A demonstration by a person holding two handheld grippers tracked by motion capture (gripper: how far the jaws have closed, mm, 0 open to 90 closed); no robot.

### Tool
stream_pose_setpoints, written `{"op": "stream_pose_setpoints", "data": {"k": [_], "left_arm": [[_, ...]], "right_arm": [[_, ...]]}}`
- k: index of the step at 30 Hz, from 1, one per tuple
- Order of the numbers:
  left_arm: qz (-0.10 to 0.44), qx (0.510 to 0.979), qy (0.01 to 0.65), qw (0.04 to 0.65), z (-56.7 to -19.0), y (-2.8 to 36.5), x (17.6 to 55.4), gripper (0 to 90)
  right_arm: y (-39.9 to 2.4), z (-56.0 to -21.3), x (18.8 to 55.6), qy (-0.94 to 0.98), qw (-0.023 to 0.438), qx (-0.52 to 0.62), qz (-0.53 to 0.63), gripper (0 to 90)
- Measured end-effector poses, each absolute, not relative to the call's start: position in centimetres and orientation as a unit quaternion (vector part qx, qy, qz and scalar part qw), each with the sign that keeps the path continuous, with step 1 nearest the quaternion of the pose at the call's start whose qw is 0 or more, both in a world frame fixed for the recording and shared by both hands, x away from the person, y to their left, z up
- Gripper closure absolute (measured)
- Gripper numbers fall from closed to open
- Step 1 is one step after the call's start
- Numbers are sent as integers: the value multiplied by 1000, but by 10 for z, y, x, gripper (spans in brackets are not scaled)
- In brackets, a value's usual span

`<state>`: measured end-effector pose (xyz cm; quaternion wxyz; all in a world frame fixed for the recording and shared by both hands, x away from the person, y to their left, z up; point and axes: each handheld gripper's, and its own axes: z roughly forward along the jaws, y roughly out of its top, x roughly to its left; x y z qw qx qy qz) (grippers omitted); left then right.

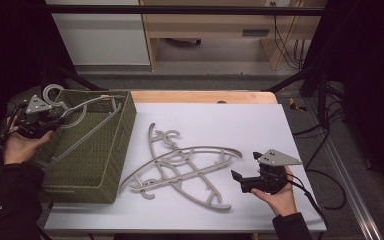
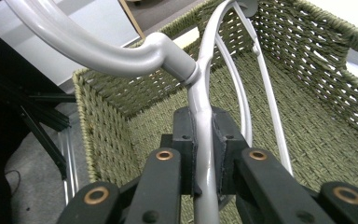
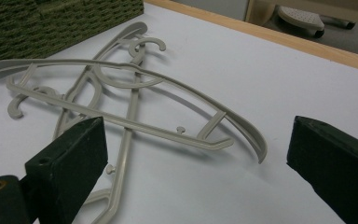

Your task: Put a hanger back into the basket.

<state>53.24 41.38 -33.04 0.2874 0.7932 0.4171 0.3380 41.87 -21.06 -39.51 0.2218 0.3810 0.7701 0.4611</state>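
A grey plastic hanger [image 1: 92,101] hangs tilted over the green woven basket [image 1: 111,165] at the table's left, its hook up by the basket's far left corner. My left gripper [image 1: 47,121] is shut on it. In the left gripper view the pads clamp the hanger's arm [image 2: 204,140] just below the neck, above the basket floor [image 2: 326,140]. Two more grey hangers [image 1: 180,167] lie crossed on the white table, right of the basket. My right gripper [image 1: 240,181] rests near the front right, open, its jaws wide apart [image 3: 200,154] and facing the crossed hangers [image 3: 135,88] with nothing between them.
The white tabletop [image 1: 230,120] has a wooden strip [image 1: 200,96] along its far edge. Cables [image 1: 325,175] trail off the table's right side. Behind the table stand wooden furniture and a dark frame post [image 1: 325,85].
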Motion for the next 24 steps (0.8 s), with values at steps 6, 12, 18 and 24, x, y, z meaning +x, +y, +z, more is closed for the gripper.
{"op": "stream_pose_setpoints", "data": {"k": [6,12,18,24], "left_arm": [[323,797,428,276,-349,420,535,819],[308,801,439,268,-371,417,537,814],[271,797,479,250,-380,424,539,797],[262,791,493,251,-373,427,532,668]], "right_arm": [[-209,-396,419,771,220,382,459,53],[-209,-397,420,773,221,379,458,56],[-208,-397,420,775,219,378,457,58],[-208,-394,421,775,218,376,459,62]]}}
